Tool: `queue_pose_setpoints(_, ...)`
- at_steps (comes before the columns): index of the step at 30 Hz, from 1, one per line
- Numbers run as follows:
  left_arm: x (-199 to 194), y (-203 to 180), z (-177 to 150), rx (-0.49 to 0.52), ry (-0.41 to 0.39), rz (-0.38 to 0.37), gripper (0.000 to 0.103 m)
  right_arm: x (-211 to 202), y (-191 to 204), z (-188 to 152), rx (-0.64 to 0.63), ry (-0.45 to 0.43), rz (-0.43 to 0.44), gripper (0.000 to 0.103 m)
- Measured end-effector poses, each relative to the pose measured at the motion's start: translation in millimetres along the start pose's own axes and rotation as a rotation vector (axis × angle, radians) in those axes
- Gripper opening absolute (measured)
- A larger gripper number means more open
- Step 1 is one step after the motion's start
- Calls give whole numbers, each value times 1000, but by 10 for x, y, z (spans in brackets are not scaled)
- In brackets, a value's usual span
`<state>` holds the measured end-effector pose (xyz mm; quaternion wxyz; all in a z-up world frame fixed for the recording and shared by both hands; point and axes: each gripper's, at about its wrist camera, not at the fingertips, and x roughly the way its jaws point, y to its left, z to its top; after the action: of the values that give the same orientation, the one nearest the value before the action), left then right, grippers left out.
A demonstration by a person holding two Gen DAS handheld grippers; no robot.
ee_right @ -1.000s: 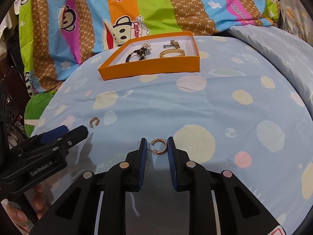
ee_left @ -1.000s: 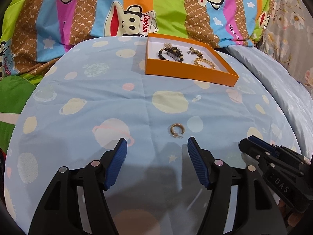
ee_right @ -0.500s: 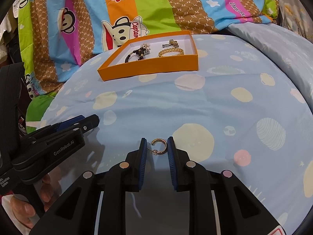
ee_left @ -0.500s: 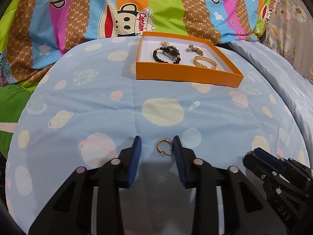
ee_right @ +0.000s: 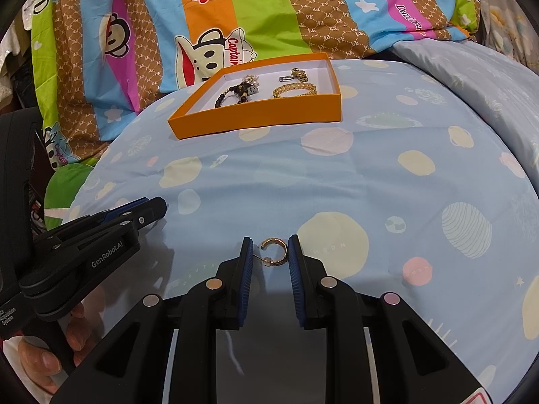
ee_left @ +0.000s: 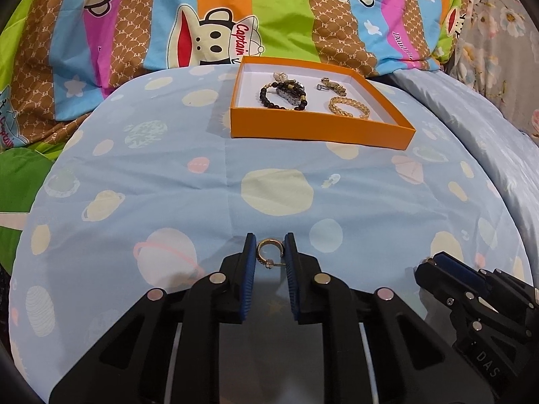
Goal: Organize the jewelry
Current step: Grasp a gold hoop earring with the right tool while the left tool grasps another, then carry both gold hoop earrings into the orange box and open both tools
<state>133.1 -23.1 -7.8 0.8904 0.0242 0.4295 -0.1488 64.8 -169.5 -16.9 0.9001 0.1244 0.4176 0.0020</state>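
Note:
My left gripper [ee_left: 269,247] is shut on a gold hoop earring [ee_left: 268,250], held between its blue pads above the blue bedspread. My right gripper [ee_right: 270,250] is shut on a second gold hoop earring [ee_right: 276,252] the same way. An orange tray [ee_left: 320,128] with a white floor lies ahead on the bed; it holds a black bead bracelet [ee_left: 269,96], a gold chain bracelet [ee_left: 348,107] and a small gold piece [ee_left: 331,85]. The tray also shows in the right wrist view [ee_right: 259,119]. Each gripper shows at the edge of the other's view.
A light blue bedspread with planet prints [ee_left: 276,192] covers the bed. A striped monkey-print quilt [ee_left: 215,17] lies bunched behind the tray. A pale blue pillow [ee_left: 471,128] lies at the right.
My left gripper moved forward around the earring on the bedspread, closed on it and lifted it. My right gripper kept its earring and stayed nearly still.

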Motion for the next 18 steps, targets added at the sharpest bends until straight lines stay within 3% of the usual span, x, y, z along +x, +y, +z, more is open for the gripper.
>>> queue_pose_setpoints(18, -10, -7, -10, -1, -1, -1, 16, -24, 12, -2, -1, -7, 3, 20)
